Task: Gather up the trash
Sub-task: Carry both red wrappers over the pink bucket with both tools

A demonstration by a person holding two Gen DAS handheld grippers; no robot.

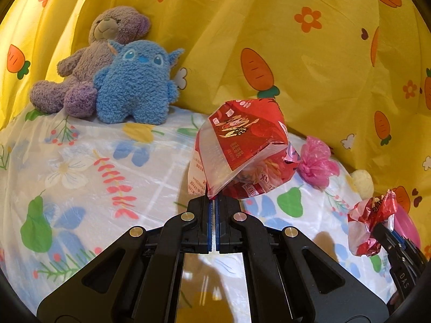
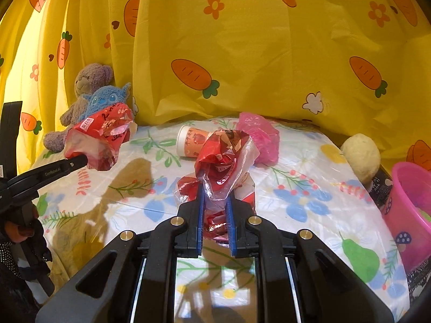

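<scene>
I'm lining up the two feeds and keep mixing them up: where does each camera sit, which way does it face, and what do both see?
Left wrist: rides the left gripper, facing the curtain; its fingers pinch a red snack bag; the right gripper shows at lower right.
Right wrist: rides the right gripper, facing the curtain; clamps a crumpled red wrapper; the left gripper shows at left.
Shared: plush toys, pink plastic bag, pink bin, floral cloth.

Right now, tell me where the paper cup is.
In the right wrist view the paper cup lies on its side, far on the table, just left of the pink bag near the yellow curtain.
</scene>
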